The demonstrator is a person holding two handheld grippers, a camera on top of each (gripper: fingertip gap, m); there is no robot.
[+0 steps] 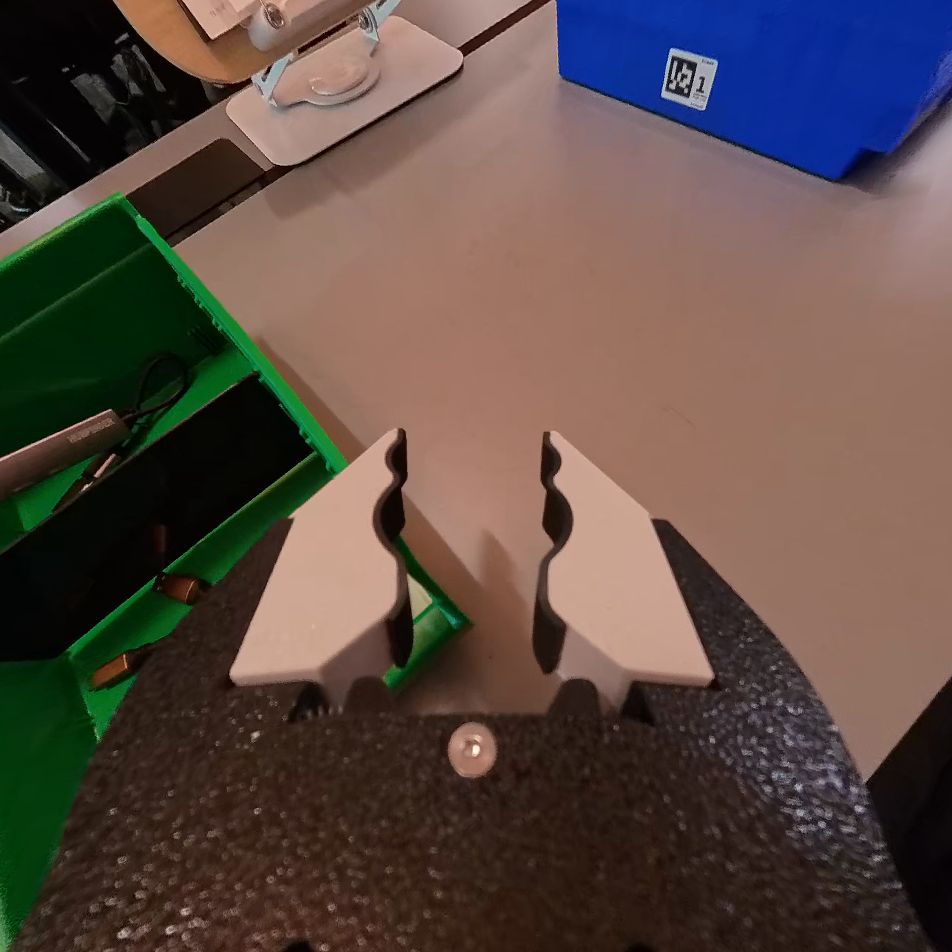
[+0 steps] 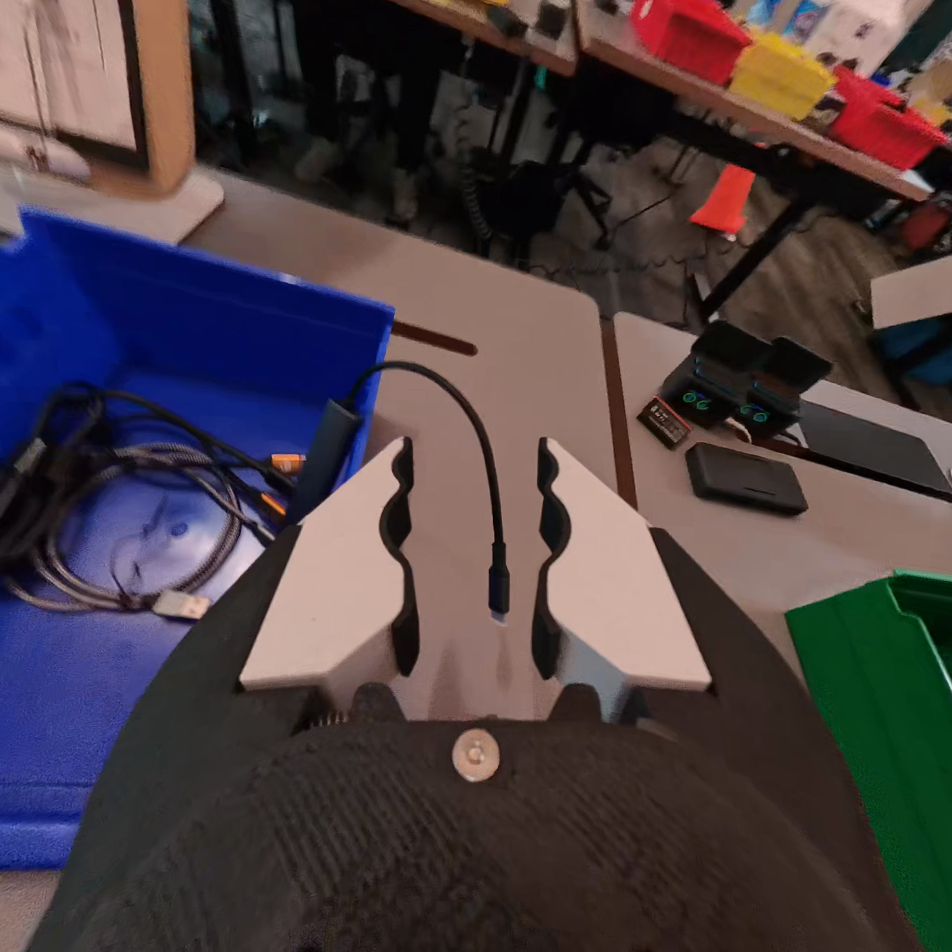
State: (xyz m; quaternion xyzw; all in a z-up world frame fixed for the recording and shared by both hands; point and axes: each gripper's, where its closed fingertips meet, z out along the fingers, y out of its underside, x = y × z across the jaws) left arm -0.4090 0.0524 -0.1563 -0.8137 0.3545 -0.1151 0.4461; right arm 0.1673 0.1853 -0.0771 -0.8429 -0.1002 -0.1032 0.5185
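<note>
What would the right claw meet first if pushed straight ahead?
Probably the black cable arching between its open fingers from the hub on the blue bin, then bare table; depth is unclear.

- My left gripper (image 1: 473, 448): pale grey fingers with black wavy pads, on a speckled black body.
- My right gripper (image 2: 474, 456): the same grey and black, its body ribbed.
- Green bin (image 1: 154, 288) holds a silver-grey USB hub (image 1: 62, 448).
- Blue bin (image 2: 216, 319) holds black-and-grey braided cables (image 2: 154, 515) with orange plugs.
- Black short cable (image 2: 479, 443) ends in a dark blue plug.
- Table (image 1: 618, 335): dull grey-brown.
- Far bins (image 2: 783, 72): red and yellow.
</note>
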